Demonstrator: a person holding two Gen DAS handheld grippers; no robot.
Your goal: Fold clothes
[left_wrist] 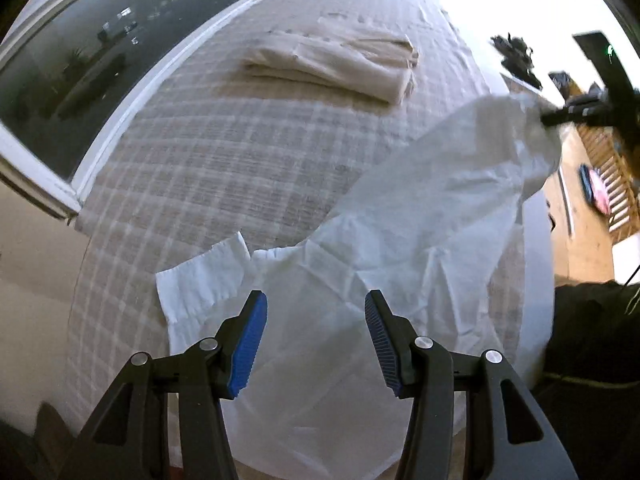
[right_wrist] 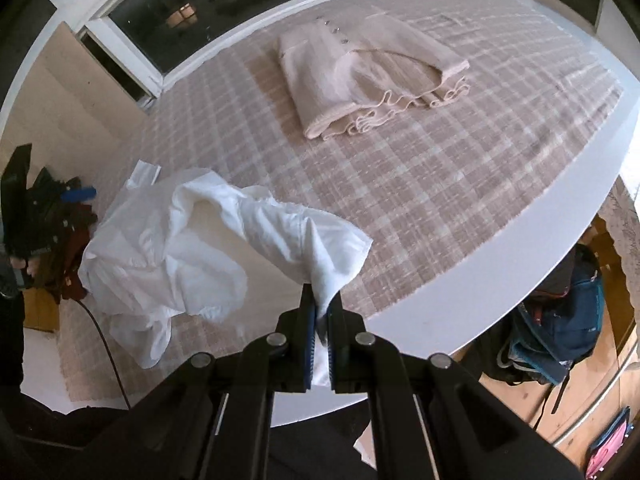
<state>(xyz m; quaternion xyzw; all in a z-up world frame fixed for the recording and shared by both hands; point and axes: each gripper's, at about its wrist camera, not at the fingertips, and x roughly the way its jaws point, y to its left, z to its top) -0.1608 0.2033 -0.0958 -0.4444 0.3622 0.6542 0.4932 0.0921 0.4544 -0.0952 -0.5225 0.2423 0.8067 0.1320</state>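
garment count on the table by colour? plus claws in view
White garments: 1, the white shirt, one end pinched in the right claw
Beige garments: 1, the folded cardigan, lying apart from the shirt
Claws: 2, the right one and the left claw, open over the shirt
Total: 4

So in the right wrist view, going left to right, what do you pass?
Dark clothes pile → white shirt, its end pinched in the right gripper → folded beige cardigan → white table edge → blue backpack on the floor.
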